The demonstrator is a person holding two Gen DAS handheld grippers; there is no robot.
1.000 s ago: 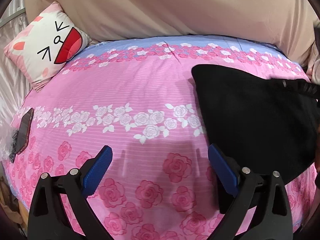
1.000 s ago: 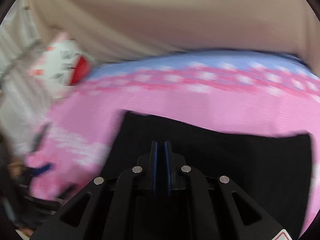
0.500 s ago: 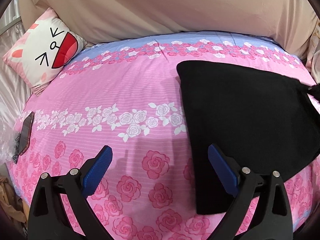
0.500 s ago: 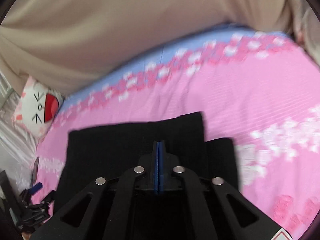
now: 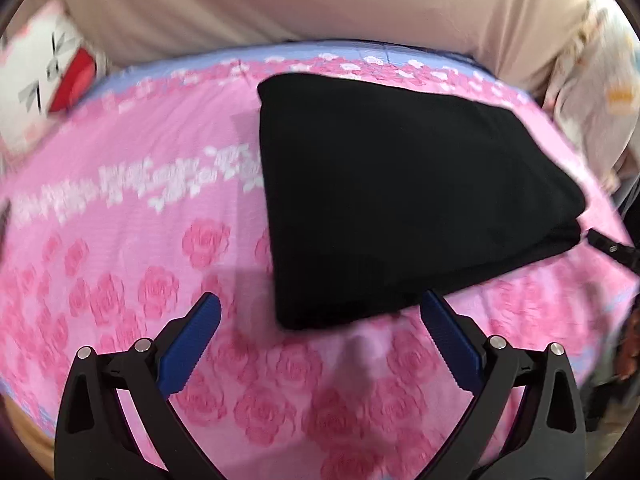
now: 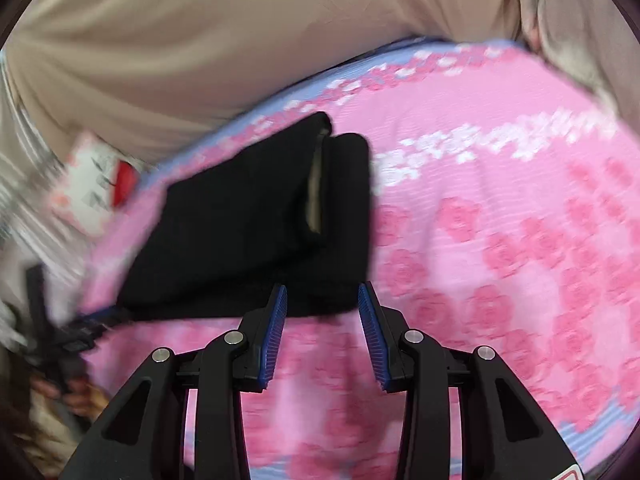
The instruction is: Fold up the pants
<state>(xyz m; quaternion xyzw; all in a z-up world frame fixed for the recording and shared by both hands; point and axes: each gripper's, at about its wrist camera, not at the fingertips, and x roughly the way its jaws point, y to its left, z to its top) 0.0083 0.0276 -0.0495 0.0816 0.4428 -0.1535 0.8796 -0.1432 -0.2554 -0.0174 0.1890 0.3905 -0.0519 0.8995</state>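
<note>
I am looking down at the black pants [image 5: 400, 184], which are lying folded into a compact stack on the pink rose-print bedsheet [image 5: 120, 240]. In the right wrist view the folded layers are showing along the stack's right side, with a pale strip of lining peeking out between them.

My left gripper [image 5: 320, 320] is hovering just short of the near edge of the pants with its jaws spread wide, and nothing is sitting between the blue pads [image 5: 192, 344]; only bedsheet is showing in the gap.

My right gripper [image 6: 322, 312] is standing partly open, its jaws having just been opening, and nothing is caught between them. The near edge of the pants is lying just beyond the fingertips, and I cannot tell whether the left pad is brushing the cloth.

A white cartoon-face pillow [image 5: 48, 76] is resting at the far left corner of the bed, well apart from the pants, against the beige curtain [image 5: 320, 0] that is hanging behind the bed. Both views are smeared by motion, so finer detail is escaping me.
</note>
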